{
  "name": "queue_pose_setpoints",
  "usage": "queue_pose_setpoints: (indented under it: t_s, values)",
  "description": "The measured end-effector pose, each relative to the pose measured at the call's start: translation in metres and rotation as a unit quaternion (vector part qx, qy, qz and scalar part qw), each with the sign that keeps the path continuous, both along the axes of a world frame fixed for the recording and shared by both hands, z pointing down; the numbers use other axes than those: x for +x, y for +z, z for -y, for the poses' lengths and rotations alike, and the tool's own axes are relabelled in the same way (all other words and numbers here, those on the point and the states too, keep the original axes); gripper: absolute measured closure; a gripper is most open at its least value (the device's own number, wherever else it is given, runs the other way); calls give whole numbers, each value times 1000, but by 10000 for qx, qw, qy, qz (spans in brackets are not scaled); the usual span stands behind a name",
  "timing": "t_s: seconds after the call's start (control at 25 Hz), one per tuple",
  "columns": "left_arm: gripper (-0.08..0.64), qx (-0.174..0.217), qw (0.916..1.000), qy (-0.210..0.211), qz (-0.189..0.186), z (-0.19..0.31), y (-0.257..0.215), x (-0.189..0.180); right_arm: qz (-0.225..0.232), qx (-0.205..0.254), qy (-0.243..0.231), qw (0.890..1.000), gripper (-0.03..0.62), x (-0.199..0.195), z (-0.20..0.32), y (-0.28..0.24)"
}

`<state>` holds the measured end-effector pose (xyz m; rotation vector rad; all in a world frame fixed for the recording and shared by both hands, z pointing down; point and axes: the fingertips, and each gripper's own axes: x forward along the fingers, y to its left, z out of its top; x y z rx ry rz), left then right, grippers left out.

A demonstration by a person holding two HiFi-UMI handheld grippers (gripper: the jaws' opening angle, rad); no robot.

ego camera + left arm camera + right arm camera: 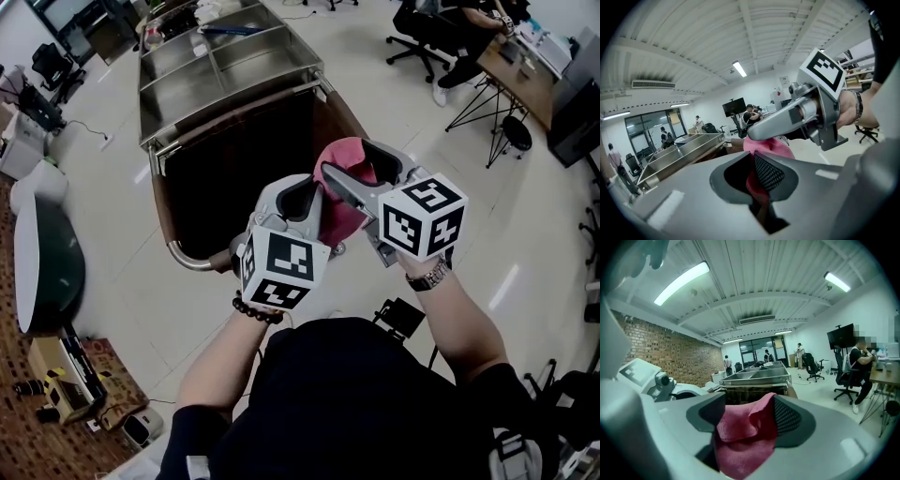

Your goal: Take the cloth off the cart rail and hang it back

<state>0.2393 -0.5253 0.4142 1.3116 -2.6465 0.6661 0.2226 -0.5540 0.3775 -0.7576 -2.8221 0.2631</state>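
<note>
1. Off to the left and ahead of the person stands the steel cart (225, 70). It has open compartments on top and a dark brown bag (239, 164) slung beneath. Its curved chrome rail (184, 255) bends round the near left corner.
2. The left tongs (312, 192) are clenched. The left gripper view shows a thin fold of pink pinched between the mesh pads. A beaded bracelet (255, 310) sits on that wrist.
3. Between the two tools is the pink cloth (345, 153), bunched up. It is held in the air over the near end of the cart, in front of the bag. It is off the rail and to its right.
4. The right tongs (343, 184) are also clamped on the cloth. In the right gripper view a thick wad fills the gap and spills out toward the camera. The tips sit just beside the left pair's tips.
5. A wristwatch (432, 275) shows below the right marker cube (424, 217).
6. At the far right, well apart from the cart, a person (448, 28) sits in an office chair.
</note>
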Motion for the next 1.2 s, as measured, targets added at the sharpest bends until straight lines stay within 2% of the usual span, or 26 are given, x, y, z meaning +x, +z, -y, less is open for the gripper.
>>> queue_pose_setpoints:
  t_s: [0.32, 0.56, 0.64, 0.72, 0.8, 0.92, 1.08, 1.2]
  values:
    - [531, 294, 9985, -423, -160, -7, -6, -3, 42, -41, -12, 10000, 291, 23, 17, -2]
    - [518, 463, 9981, -391, 135, 4, -27, 22, 244, -146, -64, 9996, 308, 44, 30, -11]
    - [520, 561, 9975, -350, 240, 5, -37, 33, 411, -170, -111, 9989, 348, 54, 28, -19]
    - [520, 682, 9969, -300, 264, 2, -40, 45, 592, -177, -159, 9980, 439, 65, 21, -26]
    - [522, 799, 9962, -257, 246, -1, -37, 56, 731, -170, -154, 9971, 499, 76, 17, -26]
    - [557, 1014, 9945, -91, 253, -6, -38, 74, 914, -131, -101, 9957, 538, 92, 7, -26]
    - [557, 1197, 9919, 233, 358, -21, -49, 105, 1195, -4, 27, 9928, 584, 119, -16, -35]
    - [557, 1270, 9900, 379, 491, -34, -43, 125, 1394, 52, 160, 9901, 592, 140, -31, -29]
